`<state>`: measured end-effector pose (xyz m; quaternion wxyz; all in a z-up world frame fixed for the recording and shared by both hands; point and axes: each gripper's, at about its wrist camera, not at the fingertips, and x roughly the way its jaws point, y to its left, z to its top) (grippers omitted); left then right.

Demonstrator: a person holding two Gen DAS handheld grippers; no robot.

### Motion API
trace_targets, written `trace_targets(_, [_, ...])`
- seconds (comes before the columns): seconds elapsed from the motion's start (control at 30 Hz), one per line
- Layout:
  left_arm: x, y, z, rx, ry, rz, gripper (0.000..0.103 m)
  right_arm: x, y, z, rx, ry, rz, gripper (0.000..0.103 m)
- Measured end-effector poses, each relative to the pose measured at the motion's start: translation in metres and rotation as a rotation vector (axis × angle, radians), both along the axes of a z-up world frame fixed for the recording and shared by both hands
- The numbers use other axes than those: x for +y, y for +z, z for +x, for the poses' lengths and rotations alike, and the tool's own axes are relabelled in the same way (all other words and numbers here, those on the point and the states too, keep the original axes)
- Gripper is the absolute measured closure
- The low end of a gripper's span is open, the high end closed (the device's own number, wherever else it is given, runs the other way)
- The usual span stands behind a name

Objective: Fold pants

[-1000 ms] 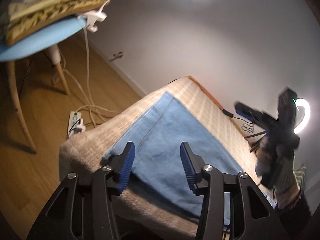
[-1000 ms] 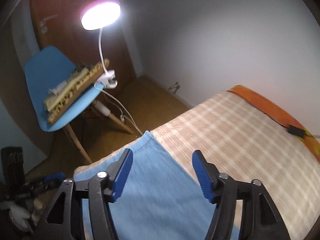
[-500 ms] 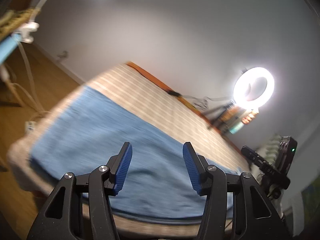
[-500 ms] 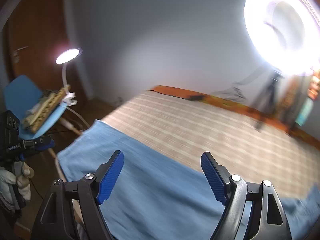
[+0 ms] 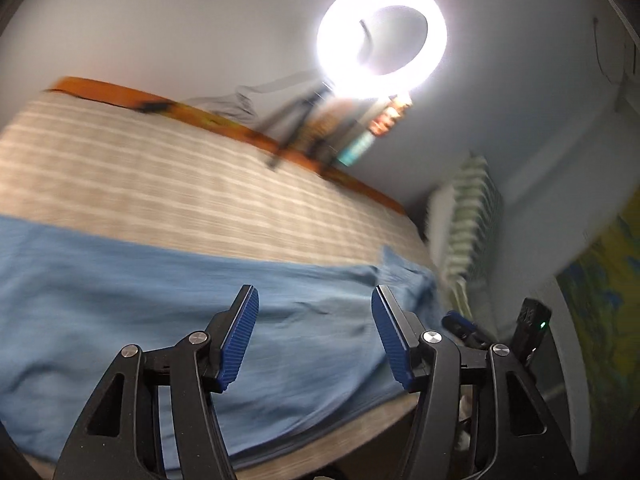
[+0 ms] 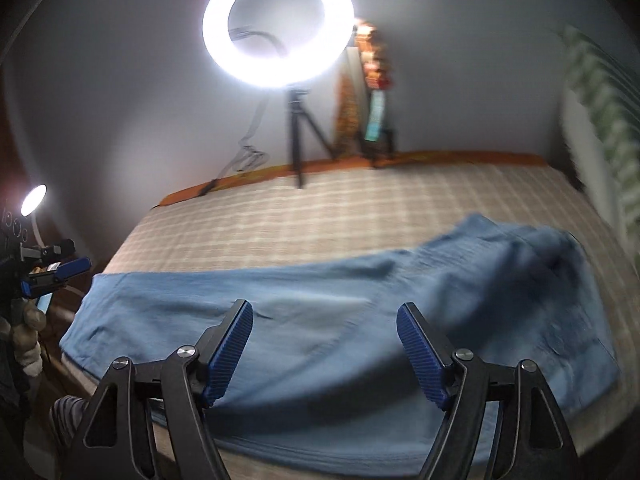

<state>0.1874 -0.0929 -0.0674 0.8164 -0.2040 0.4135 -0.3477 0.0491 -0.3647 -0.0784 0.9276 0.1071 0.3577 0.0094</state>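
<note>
Blue pants (image 6: 340, 320) lie lengthwise along the near edge of a bed with a beige striped cover (image 6: 340, 216). Their wider, rumpled end is at the right (image 6: 560, 264). In the left wrist view the pants (image 5: 120, 300) fill the lower left. My left gripper (image 5: 316, 336) is open and empty above the pants. My right gripper (image 6: 324, 352) is open and empty above the pants' middle. The left gripper also shows at the left edge of the right wrist view (image 6: 52, 272). Both views are blurred by motion.
A lit ring light (image 6: 278, 24) on a tripod (image 6: 298, 136) stands at the bed's far side by the wall. An orange strip (image 6: 460, 158) runs along the far bed edge. A radiator (image 5: 472, 216) is at the right. A small lamp (image 6: 34, 198) glows far left.
Both grippers have swung to the right along the bed, from the chair and lamp end toward the ring light. Both stayed open and empty. The pants have not moved.
</note>
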Motion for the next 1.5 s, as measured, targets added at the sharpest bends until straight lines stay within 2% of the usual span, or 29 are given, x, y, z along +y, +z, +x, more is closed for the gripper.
trace_targets(0.1, [-0.056, -0.007, 0.014, 0.029, -0.114, 0.007, 0.045, -0.042, -0.014, -0.016, 0.028, -0.094, 0.024, 0.032])
trace_targets(0.2, [-0.105, -0.024, 0.029, 0.124, -0.206, -0.022, 0.045, -0.071, -0.026, -0.029, 0.051, -0.169, 0.045, 0.034])
trace_targets(0.27, [-0.138, -0.038, 0.037, 0.185, -0.246, -0.024, 0.045, -0.085, -0.031, -0.038, 0.059, -0.206, 0.059, 0.034])
trace_targets(0.5, [-0.226, -0.077, 0.048, 0.273, -0.347, 0.010, 0.045, -0.121, -0.044, -0.058, 0.070, -0.275, 0.089, 0.034])
trace_targets(0.7, [-0.268, -0.111, 0.067, 0.360, -0.351, 0.006, 0.045, -0.143, -0.053, -0.066, 0.072, -0.305, 0.103, 0.034])
trace_targets(0.83, [-0.278, -0.126, 0.081, 0.430, -0.334, -0.058, 0.045, -0.158, -0.061, -0.075, 0.076, -0.332, 0.126, 0.034])
trace_targets(0.97, [-0.291, -0.132, 0.084, 0.455, -0.351, -0.136, 0.048, -0.169, -0.064, -0.082, 0.086, -0.349, 0.125, 0.034])
trace_targets(1.03, [-0.299, -0.130, 0.083, 0.438, -0.365, -0.149, 0.050, -0.175, -0.065, -0.084, 0.085, -0.357, 0.123, 0.035])
trace_targets(1.07, [-0.302, -0.128, 0.082, 0.421, -0.374, -0.152, 0.062, -0.178, -0.064, -0.085, 0.083, -0.363, 0.126, 0.035])
trace_targets(1.13, [-0.307, -0.122, 0.078, 0.388, -0.410, -0.164, 0.079, -0.184, -0.063, -0.088, 0.072, -0.372, 0.142, 0.038])
trace_targets(1.23, [-0.314, -0.111, 0.066, 0.318, -0.463, -0.156, 0.081, -0.192, -0.062, -0.088, 0.058, -0.377, 0.167, 0.043])
trace_targets(1.3, [-0.322, -0.098, 0.048, 0.231, -0.535, -0.124, 0.081, -0.198, -0.059, -0.087, 0.045, -0.375, 0.192, 0.045])
trace_targets(1.47, [-0.349, -0.072, -0.017, -0.037, -0.740, 0.030, 0.081, -0.209, -0.041, -0.073, -0.004, -0.359, 0.224, 0.045])
trace_targets(1.5, [-0.354, -0.073, -0.031, -0.070, -0.780, 0.057, 0.081, -0.209, -0.035, -0.068, -0.016, -0.348, 0.222, 0.045])
